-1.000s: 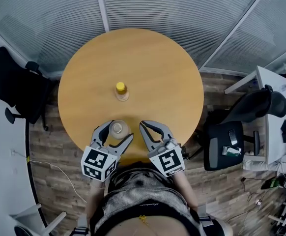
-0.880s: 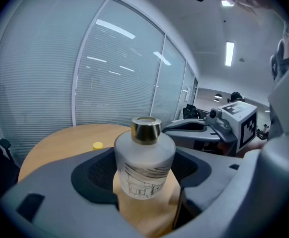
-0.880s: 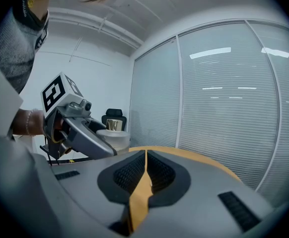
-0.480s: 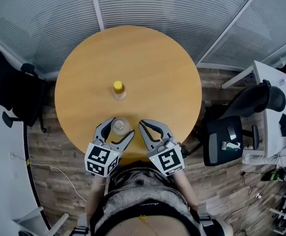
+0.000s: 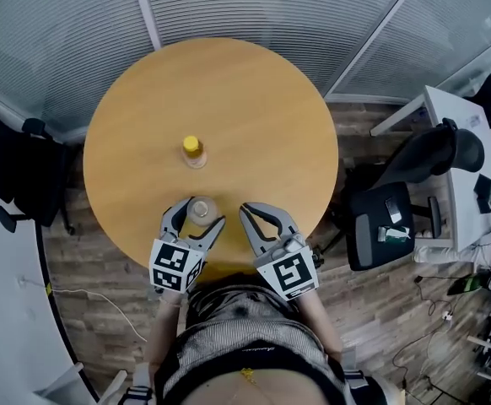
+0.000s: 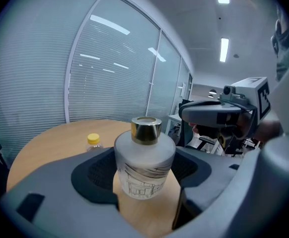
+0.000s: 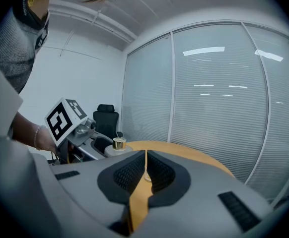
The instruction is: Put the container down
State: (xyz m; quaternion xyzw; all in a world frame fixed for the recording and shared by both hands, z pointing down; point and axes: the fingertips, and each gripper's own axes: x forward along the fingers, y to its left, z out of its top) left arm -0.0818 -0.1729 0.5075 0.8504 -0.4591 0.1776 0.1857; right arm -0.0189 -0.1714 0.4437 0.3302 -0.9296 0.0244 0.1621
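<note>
A frosted glass container (image 5: 201, 209) with a gold cap (image 6: 146, 129) sits between the jaws of my left gripper (image 5: 196, 216), which is shut on its body (image 6: 144, 167) over the near edge of the round wooden table (image 5: 254, 99). I cannot tell whether its base touches the tabletop. My right gripper (image 5: 250, 212) is just to the right of it, shut with nothing held; its pads (image 7: 157, 172) almost meet. From the right gripper view the container (image 7: 118, 144) shows at the left. A small bottle with a yellow cap (image 5: 193, 151) stands upright near the table's middle.
Glass walls with blinds (image 5: 254, 7) curve round the far side of the table. A black office chair (image 5: 385, 234) and a white desk (image 5: 461, 184) stand to the right, and another dark chair (image 5: 18, 167) is at the left.
The left gripper has carried the container slightly farther onto the table, toward the yellow-capped bottle. The head view has shifted a little. The right gripper keeps its place, shut.
</note>
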